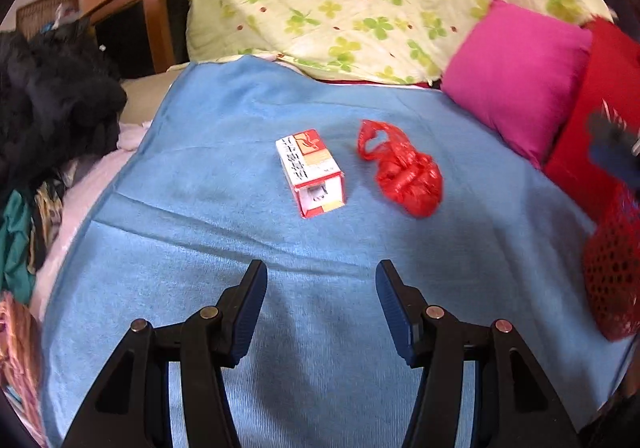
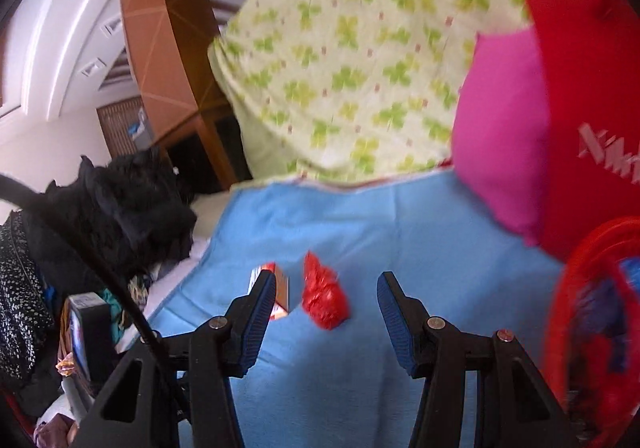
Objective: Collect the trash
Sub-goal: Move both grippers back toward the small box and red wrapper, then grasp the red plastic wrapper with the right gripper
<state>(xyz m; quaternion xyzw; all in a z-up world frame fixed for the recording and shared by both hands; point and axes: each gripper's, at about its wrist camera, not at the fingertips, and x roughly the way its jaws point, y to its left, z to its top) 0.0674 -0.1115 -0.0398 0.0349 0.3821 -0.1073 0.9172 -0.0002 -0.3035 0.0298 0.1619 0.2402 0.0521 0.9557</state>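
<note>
On the blue blanket (image 1: pixel 240 268), left of centre, lies a small red-and-white carton (image 1: pixel 310 177): likely light, stiff, crushable if squeezed hard, so grip across its long sides. Just right of it sits a crumpled red plastic bag (image 1: pixel 404 171) (soft, slippery; pinch the bunched body). Left gripper (image 1: pixel 322 288) and right gripper (image 2: pixel 326 298) both gape wide, empty; red basket (image 1: pixel 612 272) at blanket's right edge.

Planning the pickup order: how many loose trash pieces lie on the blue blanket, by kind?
Small cardboard box: 1
Crumpled red plastic bag: 1
Total: 2, lying side by side but apart on the blue blanket.
</note>
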